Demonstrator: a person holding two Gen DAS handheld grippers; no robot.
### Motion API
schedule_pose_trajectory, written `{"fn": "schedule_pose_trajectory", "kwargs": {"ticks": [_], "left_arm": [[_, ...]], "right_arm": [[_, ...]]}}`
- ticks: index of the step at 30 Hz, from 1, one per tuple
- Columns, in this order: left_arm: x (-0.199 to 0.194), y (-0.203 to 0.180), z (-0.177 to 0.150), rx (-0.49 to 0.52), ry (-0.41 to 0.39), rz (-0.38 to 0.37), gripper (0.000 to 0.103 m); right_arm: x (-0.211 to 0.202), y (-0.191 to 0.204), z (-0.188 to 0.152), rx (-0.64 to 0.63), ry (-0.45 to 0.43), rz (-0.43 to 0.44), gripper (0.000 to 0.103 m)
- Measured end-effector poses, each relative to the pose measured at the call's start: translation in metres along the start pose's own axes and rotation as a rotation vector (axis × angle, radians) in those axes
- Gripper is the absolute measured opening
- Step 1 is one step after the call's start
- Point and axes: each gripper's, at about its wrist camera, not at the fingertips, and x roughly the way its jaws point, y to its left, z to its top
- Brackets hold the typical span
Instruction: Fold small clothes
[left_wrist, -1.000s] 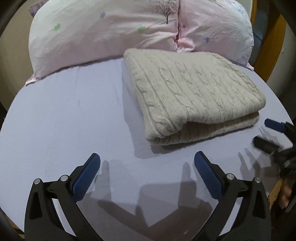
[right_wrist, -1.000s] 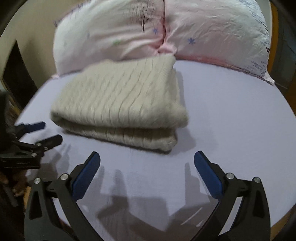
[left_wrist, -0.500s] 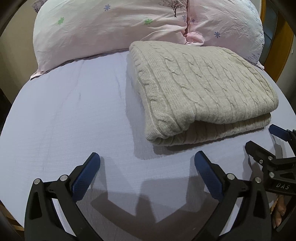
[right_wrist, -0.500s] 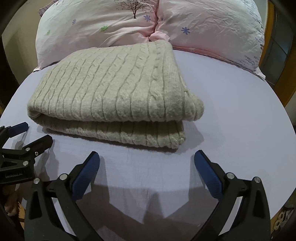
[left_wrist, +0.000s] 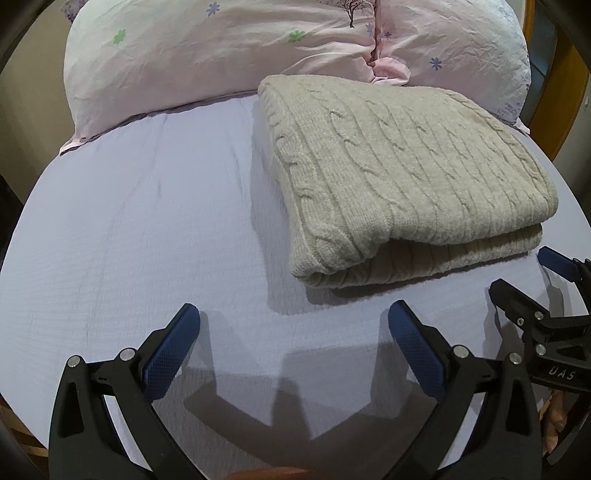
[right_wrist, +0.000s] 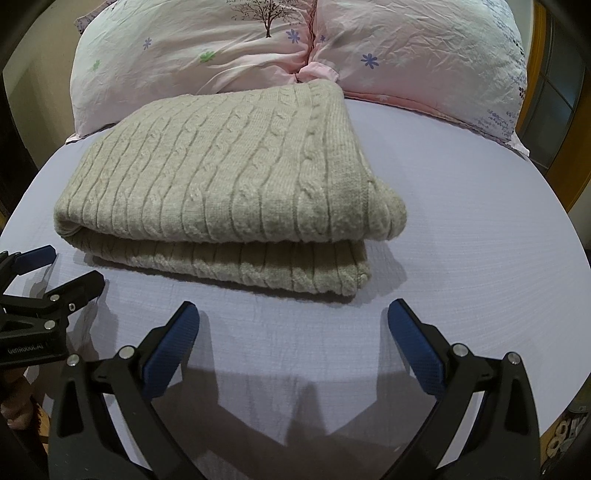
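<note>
A beige cable-knit sweater (left_wrist: 406, 177) lies folded in a thick rectangle on the lilac bed sheet (left_wrist: 147, 240); it also shows in the right wrist view (right_wrist: 229, 184). My left gripper (left_wrist: 293, 325) is open and empty, hovering over the sheet in front of the sweater's left corner. My right gripper (right_wrist: 293, 325) is open and empty, in front of the sweater's folded front edge. Each gripper shows in the other's view: the right one (left_wrist: 524, 277) at the right edge, the left one (right_wrist: 62, 269) at the left edge, both open.
Two pink floral pillows (left_wrist: 258, 48) lie against the head of the bed behind the sweater, also in the right wrist view (right_wrist: 406, 51). A wooden bed frame (left_wrist: 569, 81) rises at the right. The sheet's near edge (right_wrist: 480, 369) drops off just below the grippers.
Both grippers have moved closer to the sweater's front and steadied. The sweater has not moved. Both stay open.
</note>
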Motion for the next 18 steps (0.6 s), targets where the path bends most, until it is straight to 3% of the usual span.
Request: {"fn": "schedule_pose_trajectory", "kwargs": {"ticks": [18], "left_arm": [[0.0011, 0.0001, 0.0008, -0.004, 0.009, 0.003, 0.102]], "right_arm": [[0.0001, -0.0005, 0.0000, 0.000, -0.004, 0.000, 0.101]]}}
